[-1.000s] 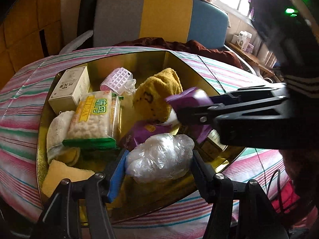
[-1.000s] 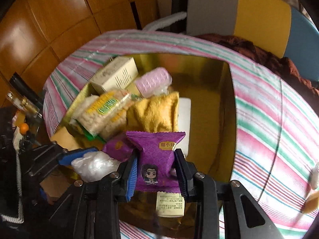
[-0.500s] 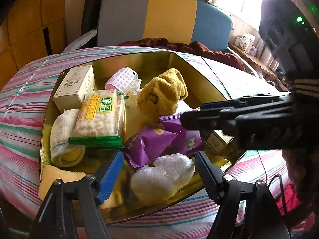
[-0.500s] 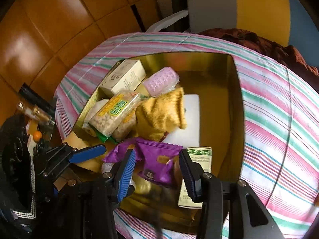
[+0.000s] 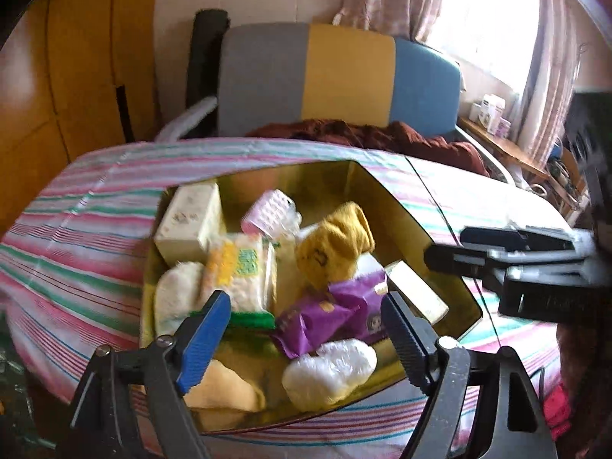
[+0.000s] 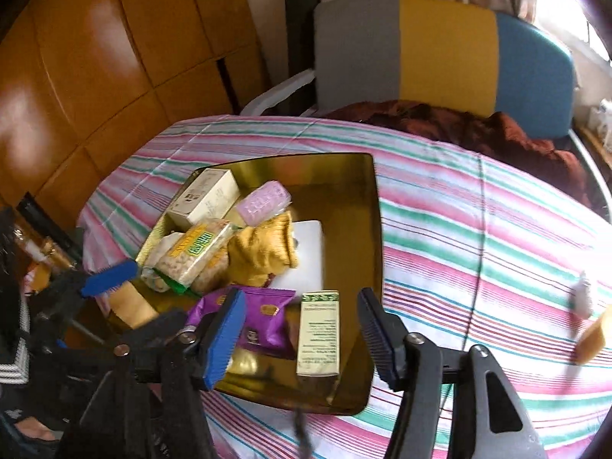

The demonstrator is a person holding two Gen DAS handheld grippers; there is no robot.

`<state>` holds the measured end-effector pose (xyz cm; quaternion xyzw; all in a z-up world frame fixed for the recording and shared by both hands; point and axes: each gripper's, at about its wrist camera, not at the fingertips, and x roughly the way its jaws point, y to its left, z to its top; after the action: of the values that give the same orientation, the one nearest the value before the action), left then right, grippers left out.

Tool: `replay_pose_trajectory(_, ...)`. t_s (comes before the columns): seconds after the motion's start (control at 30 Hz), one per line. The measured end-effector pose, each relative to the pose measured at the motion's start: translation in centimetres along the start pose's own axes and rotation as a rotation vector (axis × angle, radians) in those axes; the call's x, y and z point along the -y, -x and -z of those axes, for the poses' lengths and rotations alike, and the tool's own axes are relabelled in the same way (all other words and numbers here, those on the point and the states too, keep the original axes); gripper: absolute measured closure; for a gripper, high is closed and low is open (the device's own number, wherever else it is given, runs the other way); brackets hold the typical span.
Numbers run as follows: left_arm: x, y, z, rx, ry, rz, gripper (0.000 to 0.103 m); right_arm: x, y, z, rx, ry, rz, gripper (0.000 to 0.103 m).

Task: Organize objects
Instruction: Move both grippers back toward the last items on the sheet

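Above the glossy gold tray, both ribbed hand-held grippers are opening, empty.

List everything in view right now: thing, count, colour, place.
tray: 1, gold, on striped cloth
striped cloth: 1, pink-green-white, over table
cream box: 1, tray far left corner
pink roller: 1, beside cream box
snack bag: 1, yellow-green, tray left
yellow cloth: 1, tray centre
purple packets: 2, tray near side
green-label box: 1, near right
plastic-wrapped bundle: 1, white, near edge
chair: 1, grey-yellow-blue, behind
left gripper: opening, empty
right gripper: opening, empty
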<state>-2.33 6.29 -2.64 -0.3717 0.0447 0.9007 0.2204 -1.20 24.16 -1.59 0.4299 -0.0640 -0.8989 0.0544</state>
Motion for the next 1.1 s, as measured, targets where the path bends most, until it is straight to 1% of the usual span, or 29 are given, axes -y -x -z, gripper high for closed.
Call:
replay_pose_trajectory(0.2,0.4,1.2,-0.4,0.045,-0.014,-0.047,0.018,0.3,1.1,0.6,0.037,-0.011,0.049,0.040)
replay_pose_trajectory(0.47,1.2,1.9,-0.3,0.062,-0.034,-0.058,0.018,1.1,2.3,1.0,0.056,-0.034,0.087,0.039)
replay_pose_trajectory(0.53,1.6,2.0,-0.3,0.069,-0.049,-0.061,0.018,1.3,2.5,1.0,0.058,-0.035,0.098,0.028)
replay_pose_trajectory(0.73,2.5,2.2,-0.3,0.073,-0.079,-0.051,0.018,2.2,3.0,1.0,0.066,-0.042,0.122,0.027)
replay_pose_trajectory(0.93,3.7,2.3,-0.6,0.075,-0.109,-0.038,0.018,4.1,3.3,1.1,0.064,-0.071,0.155,0.027)
replay_pose_trajectory(1.1,5.1,2.2,-1.3,0.085,-0.140,-0.017,0.018,7.4,3.8,1.3,0.058,-0.125,0.196,0.027)
